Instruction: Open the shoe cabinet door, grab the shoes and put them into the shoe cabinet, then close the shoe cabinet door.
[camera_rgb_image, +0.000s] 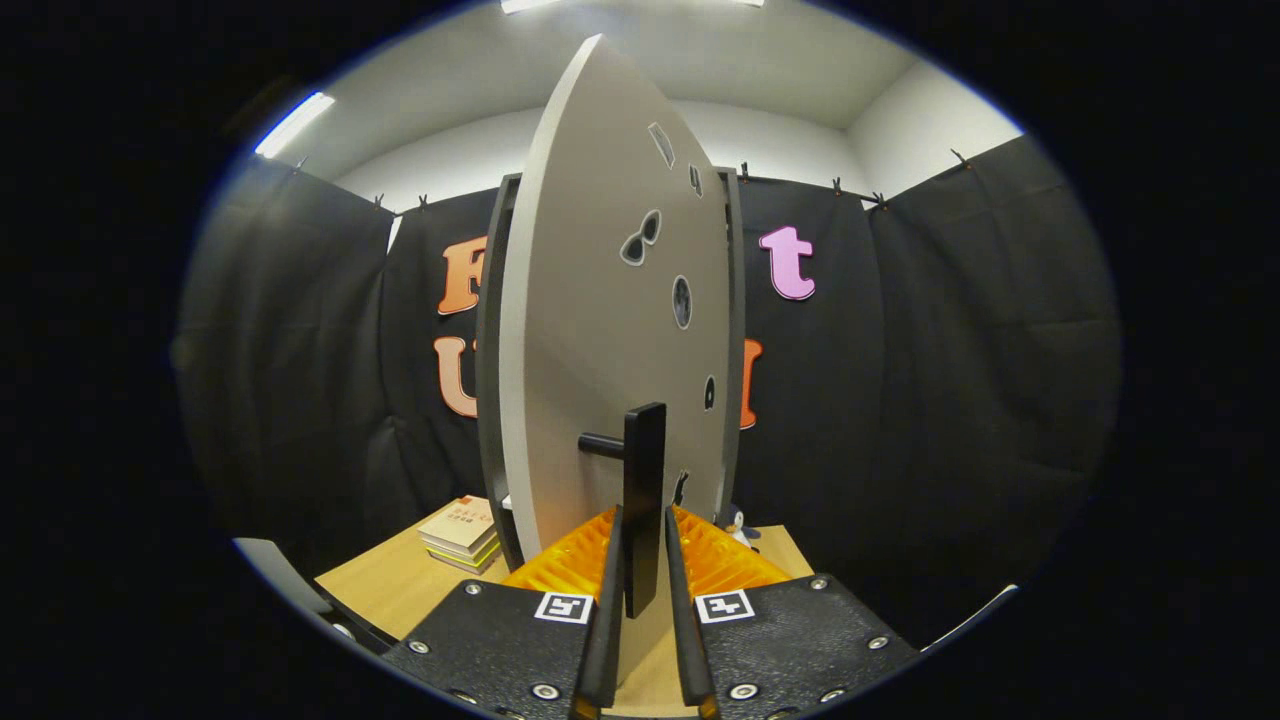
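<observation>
Two fingers of the tongs (644, 560) pinch the door's handle (643, 500), nearly closed with the bar between them. Door (600, 330) stands ajar, edge-on just beyond the handle, cabinet (487, 380) behind it on the counter (400, 585). Books (460, 535) lie left of the door.

Stack of books (461, 535) on wooden table (390, 590), small penguin figurine (738, 524)

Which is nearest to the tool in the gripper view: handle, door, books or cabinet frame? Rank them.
1. Handle: between the tool's fingers, which close around it.
2. Door: just behind the handle, swung open.
3. Cabinet frame: behind the door.
4. Books: on the table, left of the frame; depth against the frame is too close to call.
</observation>
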